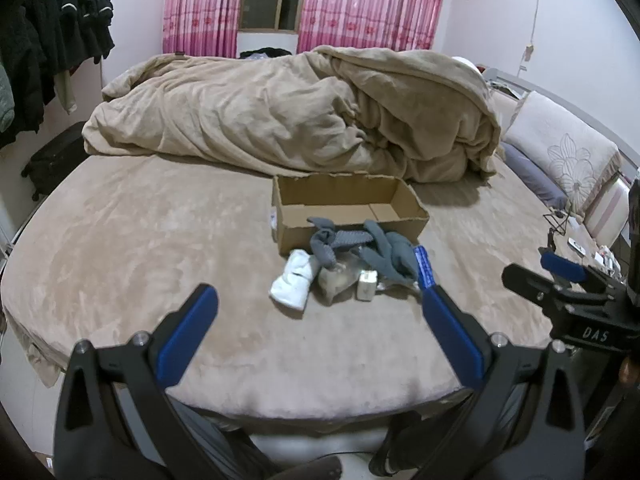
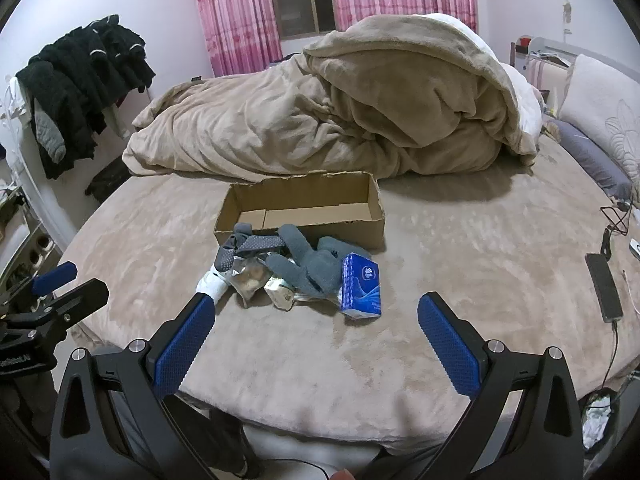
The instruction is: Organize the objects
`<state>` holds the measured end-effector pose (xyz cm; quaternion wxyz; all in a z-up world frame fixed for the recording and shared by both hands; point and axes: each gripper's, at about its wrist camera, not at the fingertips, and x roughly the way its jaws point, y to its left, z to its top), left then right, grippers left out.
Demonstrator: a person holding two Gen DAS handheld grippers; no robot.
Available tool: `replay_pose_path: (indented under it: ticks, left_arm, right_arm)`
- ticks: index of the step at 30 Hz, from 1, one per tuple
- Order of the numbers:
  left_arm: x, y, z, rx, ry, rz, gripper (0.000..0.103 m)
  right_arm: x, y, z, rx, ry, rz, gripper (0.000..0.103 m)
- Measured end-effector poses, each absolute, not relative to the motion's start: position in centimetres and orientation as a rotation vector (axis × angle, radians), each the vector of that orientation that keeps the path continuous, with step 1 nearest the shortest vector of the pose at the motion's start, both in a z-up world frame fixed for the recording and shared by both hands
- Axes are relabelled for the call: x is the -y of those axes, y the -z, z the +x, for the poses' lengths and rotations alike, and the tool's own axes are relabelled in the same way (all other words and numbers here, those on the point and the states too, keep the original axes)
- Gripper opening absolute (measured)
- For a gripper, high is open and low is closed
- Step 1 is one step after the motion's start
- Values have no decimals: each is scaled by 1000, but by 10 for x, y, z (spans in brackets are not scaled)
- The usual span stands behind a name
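An empty open cardboard box [image 1: 348,206] [image 2: 304,208] lies on the bed. In front of it is a small pile: grey socks [image 1: 384,254] [image 2: 300,258], a white sock [image 1: 294,284] [image 2: 214,284], a blue tissue pack [image 2: 360,284] [image 1: 423,268], a clear snack bag [image 1: 336,280] [image 2: 250,278] and a small white packet [image 1: 366,286] [image 2: 282,294]. My left gripper [image 1: 316,320] is open and empty, short of the pile. My right gripper [image 2: 316,320] is open and empty, short of the pile.
A rumpled beige blanket [image 1: 288,116] [image 2: 320,120] fills the back of the bed. Pillows [image 1: 560,156] lie at the right. A phone with a cable [image 2: 604,286] lies at the bed's right edge. Dark clothes [image 2: 80,80] hang at the left.
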<state>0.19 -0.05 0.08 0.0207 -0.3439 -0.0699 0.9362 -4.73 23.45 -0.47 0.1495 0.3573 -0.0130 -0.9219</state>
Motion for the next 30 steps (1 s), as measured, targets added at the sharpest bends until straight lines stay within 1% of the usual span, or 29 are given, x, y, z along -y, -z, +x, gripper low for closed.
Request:
replay_pose_path:
  ticks: [30]
  left_arm:
    - [2, 0, 0, 217, -2888, -1067, 103]
  right_arm:
    - [-235, 7, -49, 43, 2648, 1035, 103]
